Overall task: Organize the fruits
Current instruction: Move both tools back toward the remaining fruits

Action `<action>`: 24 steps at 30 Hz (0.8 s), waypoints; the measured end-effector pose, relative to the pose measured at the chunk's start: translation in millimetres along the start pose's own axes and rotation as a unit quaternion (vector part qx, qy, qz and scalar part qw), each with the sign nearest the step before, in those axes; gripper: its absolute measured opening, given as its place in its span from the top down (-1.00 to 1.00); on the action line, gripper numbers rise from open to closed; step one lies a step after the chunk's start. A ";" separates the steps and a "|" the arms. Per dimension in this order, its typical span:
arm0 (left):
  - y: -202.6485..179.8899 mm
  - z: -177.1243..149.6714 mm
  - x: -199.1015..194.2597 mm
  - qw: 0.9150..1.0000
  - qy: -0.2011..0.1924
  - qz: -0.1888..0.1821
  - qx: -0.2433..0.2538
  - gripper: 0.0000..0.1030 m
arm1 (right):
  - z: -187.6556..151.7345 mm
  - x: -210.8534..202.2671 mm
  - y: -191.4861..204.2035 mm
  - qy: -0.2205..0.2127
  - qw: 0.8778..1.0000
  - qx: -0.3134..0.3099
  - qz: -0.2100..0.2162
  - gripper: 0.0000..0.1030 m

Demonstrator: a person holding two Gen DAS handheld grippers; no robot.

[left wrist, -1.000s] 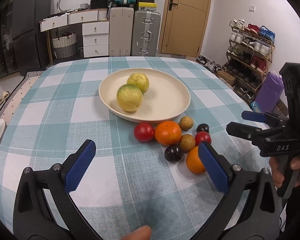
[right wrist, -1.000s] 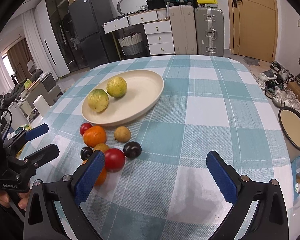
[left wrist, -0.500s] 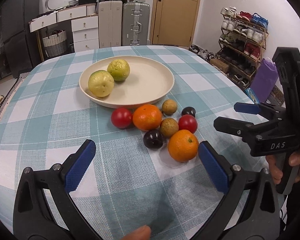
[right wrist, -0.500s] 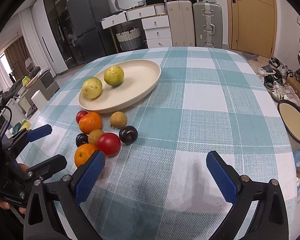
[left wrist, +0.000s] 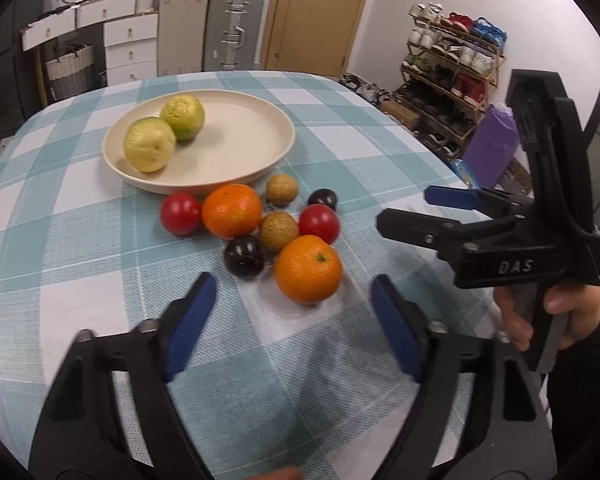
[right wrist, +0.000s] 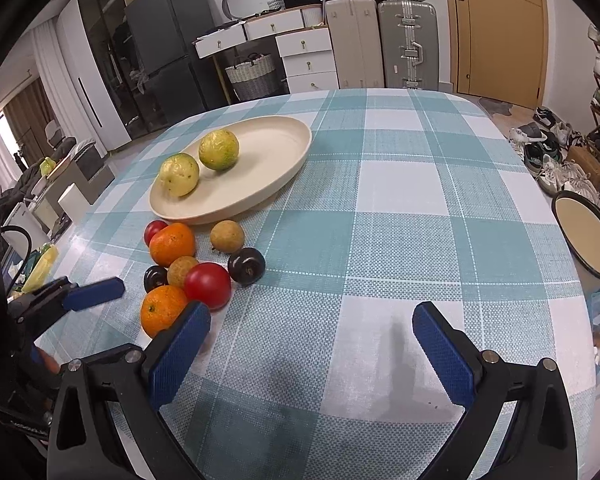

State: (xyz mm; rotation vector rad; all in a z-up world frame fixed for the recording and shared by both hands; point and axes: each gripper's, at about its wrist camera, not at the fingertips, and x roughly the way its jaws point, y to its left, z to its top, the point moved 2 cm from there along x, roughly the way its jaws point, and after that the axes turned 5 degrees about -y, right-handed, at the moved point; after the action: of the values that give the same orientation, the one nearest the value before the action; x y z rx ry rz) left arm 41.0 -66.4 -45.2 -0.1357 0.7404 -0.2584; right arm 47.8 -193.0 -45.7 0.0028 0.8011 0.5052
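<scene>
A cream plate (left wrist: 256,148) (right wrist: 276,160) holds two yellow-green fruits (left wrist: 150,149) (right wrist: 219,149). In front of it lies a cluster: two oranges (left wrist: 308,269) (left wrist: 231,210), two red tomatoes (left wrist: 319,223) (left wrist: 180,213), two brown longans (left wrist: 278,231), two dark plums (left wrist: 244,256). My left gripper (left wrist: 292,320) is open and empty, just short of the near orange (right wrist: 162,310). My right gripper (right wrist: 312,344) is open and empty over bare cloth, to the right of the cluster; it also shows in the left wrist view (left wrist: 416,212).
The round table has a teal-and-white checked cloth (right wrist: 400,184). Suitcases (right wrist: 408,44), drawers and a shoe rack (left wrist: 452,76) stand beyond it. A round stool (right wrist: 584,232) stands off the right edge.
My left gripper has moved forward and to the right, toward the near orange, and its fingers have narrowed somewhat. The right gripper has drifted slightly closer to the cluster.
</scene>
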 end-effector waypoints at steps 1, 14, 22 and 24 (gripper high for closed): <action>-2.0 -1.0 0.5 1.000 0.002 -0.005 0.002 -0.25 | -0.4 0.1 0.2 0.001 1.000 0.001 0.002 -1.00; -23.3 -7.4 6.4 0.999 0.018 -0.016 0.037 0.06 | -1.9 1.3 0.7 0.002 1.000 0.003 0.005 -1.00; -19.8 -1.9 13.6 0.999 0.020 -0.016 0.029 0.06 | -2.1 2.0 1.6 0.003 1.000 0.004 0.008 -1.00; -19.6 -0.1 15.7 0.999 0.020 -0.014 0.029 0.06 | -2.4 2.1 2.2 0.004 1.000 0.001 0.008 -1.00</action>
State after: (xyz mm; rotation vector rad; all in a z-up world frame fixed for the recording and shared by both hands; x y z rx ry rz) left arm 48.4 -89.6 -51.3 -0.0856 0.7706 -0.3110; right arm 46.4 -190.6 -48.5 0.0092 0.8090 0.5189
